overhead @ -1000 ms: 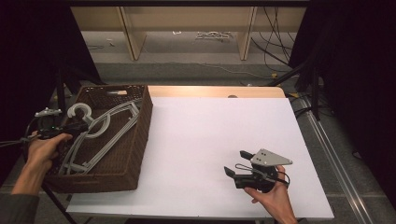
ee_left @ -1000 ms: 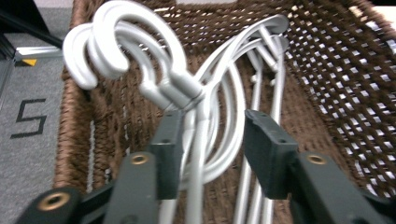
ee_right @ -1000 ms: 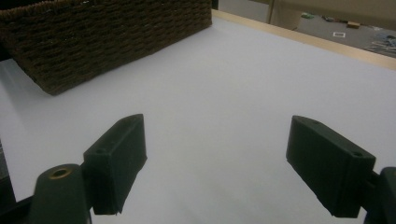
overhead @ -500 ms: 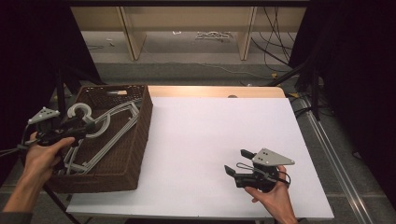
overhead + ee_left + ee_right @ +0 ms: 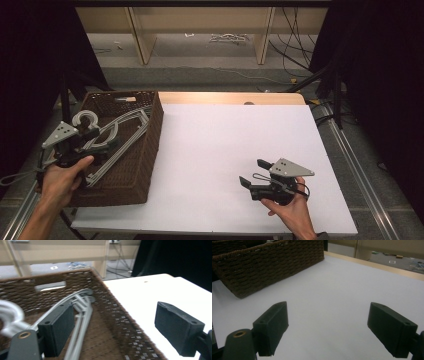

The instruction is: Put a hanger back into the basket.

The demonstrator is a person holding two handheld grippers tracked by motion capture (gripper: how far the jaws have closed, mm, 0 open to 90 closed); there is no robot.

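Lifted away toward the basket's left rim, the left hand-held gripper point(image 5: 82, 145) has just been opening and now stands spread with nothing between its jaws. Grey hangers point(image 5: 116, 136), at least two though the stack hides an exact count, lie in the one wicker basket point(image 5: 147, 150) at the table's point(image 5: 225, 145) left edge. They look light, stiff and slippery; the hook neck seems the surest hold. The right hand-held gripper point(image 5: 252, 177) rests spread, empty, near the front edge.

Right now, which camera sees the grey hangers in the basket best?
The high view: the grey hangers show whole inside the basket. The left gripper view shows blurred parts. The right gripper view shows the basket's outside wall.
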